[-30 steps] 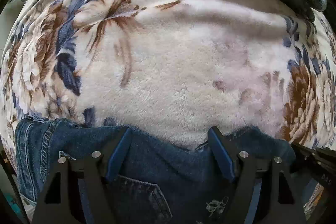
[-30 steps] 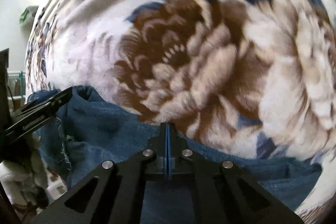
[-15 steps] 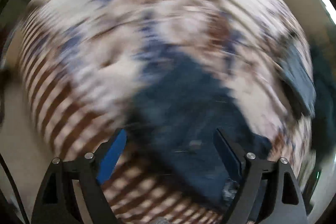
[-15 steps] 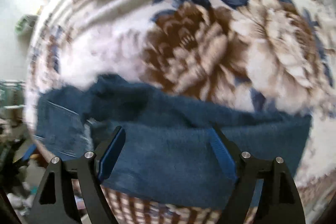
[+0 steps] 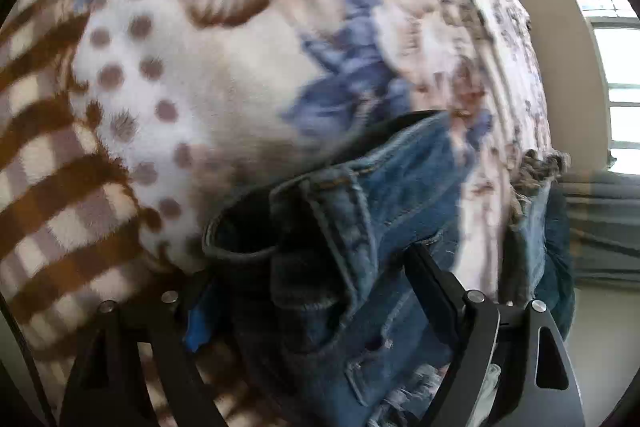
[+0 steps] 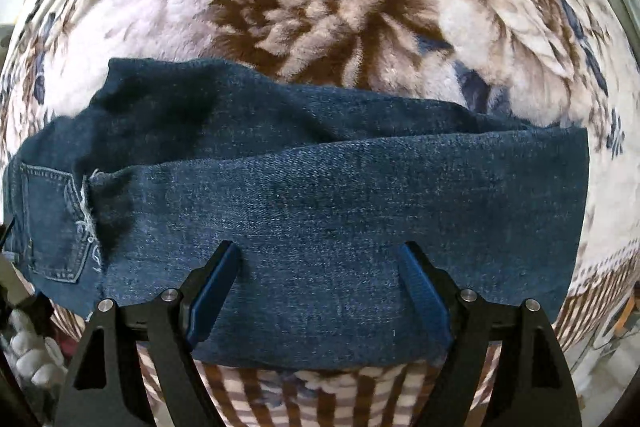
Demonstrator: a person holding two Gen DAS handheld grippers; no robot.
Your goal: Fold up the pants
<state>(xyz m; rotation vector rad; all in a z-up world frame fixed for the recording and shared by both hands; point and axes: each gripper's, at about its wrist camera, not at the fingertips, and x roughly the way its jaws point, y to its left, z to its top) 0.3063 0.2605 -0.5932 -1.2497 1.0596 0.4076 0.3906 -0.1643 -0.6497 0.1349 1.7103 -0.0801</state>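
Observation:
The dark blue jeans (image 6: pixel 340 211) lie folded lengthwise in a long band across the floral blanket (image 6: pixel 320 7), with a back pocket (image 6: pixel 52 223) at the left end. My right gripper (image 6: pixel 320 291) hangs open straight above the band, clear of the cloth. In the left wrist view the waistband end of the jeans (image 5: pixel 352 211) is bunched up close to the camera. My left gripper (image 5: pixel 310 267) stands open astride that bunch. The denim fills most of the gap, and I see no pad pressing on it.
The blanket's brown check border (image 6: pixel 320 399) marks the near edge of the bed. Another denim piece with a frayed hem (image 5: pixel 536 187) hangs at the right. A window (image 5: pixel 616 87) and wall lie beyond it. White lumpy objects (image 6: pixel 28 351) sit below the bed's left edge.
My right gripper has let go of the jeans, opened wide and lifted, and the folded band now lies flat. My left gripper has swung and rolled round to the waistband end.

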